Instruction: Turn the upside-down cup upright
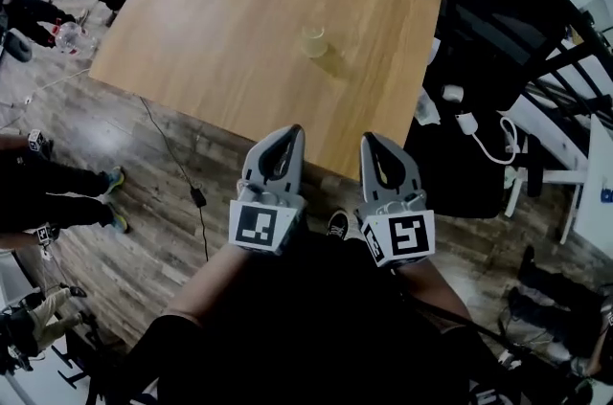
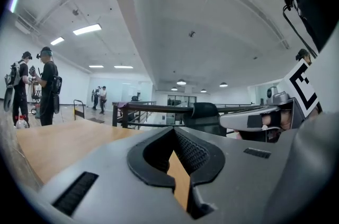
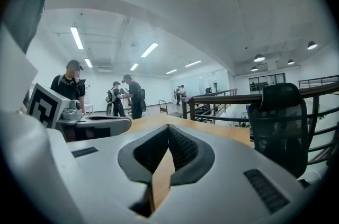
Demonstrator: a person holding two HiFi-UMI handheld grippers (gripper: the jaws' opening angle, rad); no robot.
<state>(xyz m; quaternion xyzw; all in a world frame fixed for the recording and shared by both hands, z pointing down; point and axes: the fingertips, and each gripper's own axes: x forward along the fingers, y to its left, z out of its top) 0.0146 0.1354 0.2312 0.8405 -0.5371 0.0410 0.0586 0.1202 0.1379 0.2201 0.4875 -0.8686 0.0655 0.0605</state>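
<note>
Wooden table (image 1: 220,20) open around cup (image 1: 314,41); left gripper (image 1: 287,133), right gripper (image 1: 372,140), jaws closed, at edge.

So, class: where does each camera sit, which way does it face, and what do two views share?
Head view: on the head, steeply down at table, cup; forearms, left tongs, right tongs.
Left gripper view: on left tongs, level across table; own shut jaws.
Right gripper view: on right tongs, likewise; own shut jaws.
Shared: both gripper views show table, chair.

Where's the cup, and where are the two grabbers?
cup (image 1: 314,41), head view, its pale middle.
left gripper (image 1: 290,135), head view, closed jaw tips.
right gripper (image 1: 372,141), head view, closed jaw tips.
</note>
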